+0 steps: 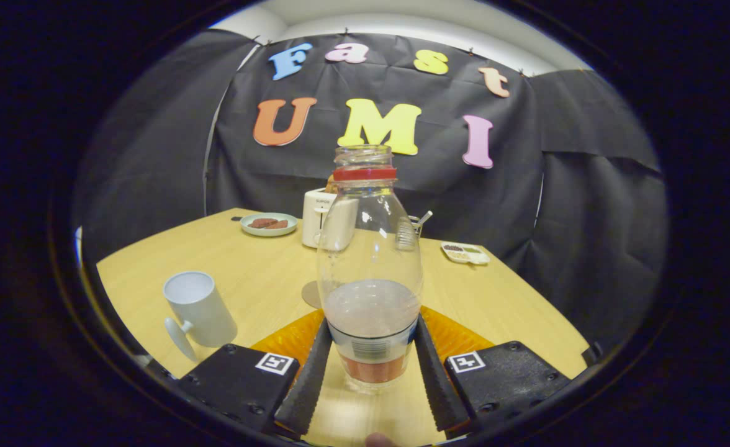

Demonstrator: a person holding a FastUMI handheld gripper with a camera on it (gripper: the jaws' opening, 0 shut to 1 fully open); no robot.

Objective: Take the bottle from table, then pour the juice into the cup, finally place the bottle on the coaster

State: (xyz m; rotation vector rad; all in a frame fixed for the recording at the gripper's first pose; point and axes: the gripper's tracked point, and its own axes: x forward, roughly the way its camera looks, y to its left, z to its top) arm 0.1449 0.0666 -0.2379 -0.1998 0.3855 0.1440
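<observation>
Your fingers [374, 366] are closed on the lower body of the bottle [370, 273], one pressing each side just below the liquid line, and the bottle stands upright between them, its base low over or on the bench [483, 298]; you cannot tell which from here. The bottle is clear and open at the top, with a red ring around its neck, and it holds a shallow layer of pale juice in its lower third. The main risk is the grip: the glassy wall is smooth and curved, so if you tilt fast it could swivel or slip between the fingers and spill before you reach the cup. The cup [198, 309] sits left of the bottle and slightly nearer you, upright and looking empty, handle turned toward you; its mouth is narrow, so a high or rushed pour would likely splash onto the bench. The coaster [311, 295] appears to be the round brown disc partly hidden just behind the bottle on its left. Farther behind the bottle stand a white appliance [323, 217], a plate [269, 225] holding brown pieces, and, to the right, a small tray [465, 252] of what look like seeds.
</observation>
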